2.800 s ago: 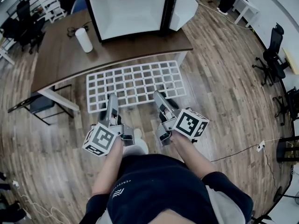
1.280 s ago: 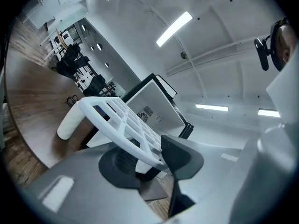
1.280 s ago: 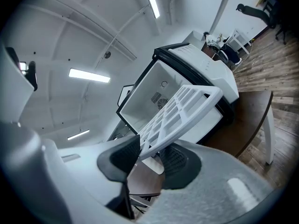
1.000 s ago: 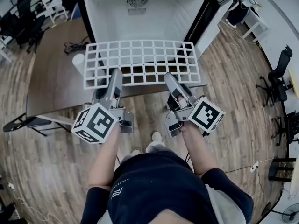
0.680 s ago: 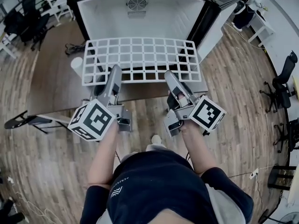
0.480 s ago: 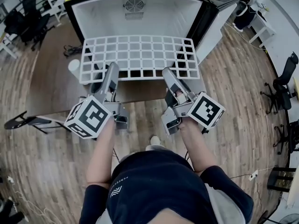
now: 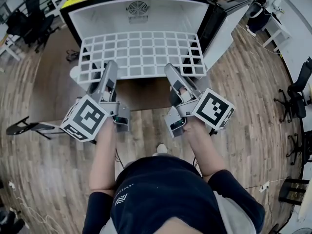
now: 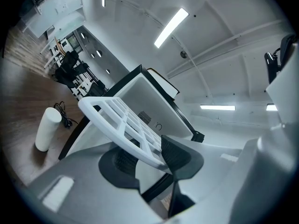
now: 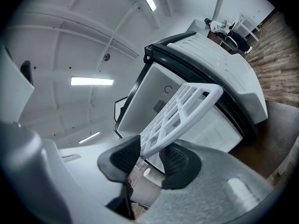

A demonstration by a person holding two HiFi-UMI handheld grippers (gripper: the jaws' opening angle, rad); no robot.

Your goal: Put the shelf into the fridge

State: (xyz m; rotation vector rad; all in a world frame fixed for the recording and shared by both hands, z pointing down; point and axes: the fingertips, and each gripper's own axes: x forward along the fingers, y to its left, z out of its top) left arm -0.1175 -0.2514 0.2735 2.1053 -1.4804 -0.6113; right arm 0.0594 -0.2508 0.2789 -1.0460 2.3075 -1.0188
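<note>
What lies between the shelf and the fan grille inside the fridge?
Nothing: the head view shows only the bare white inner wall of the fridge between the shelf and the fan grille.

the head view looks steeply down from above the person (image 7: 161,199), facing the open fridge (image 7: 141,18) ahead, with wooden floor (image 7: 253,82) all round. the left gripper view sits right at the near edge of the shelf (image 7: 141,55), tilted up toward the ceiling lights (image 8: 170,27). the right gripper view mirrors it, equally close. all three share the shelf and the fridge's fan vent (image 7: 135,8).
</note>
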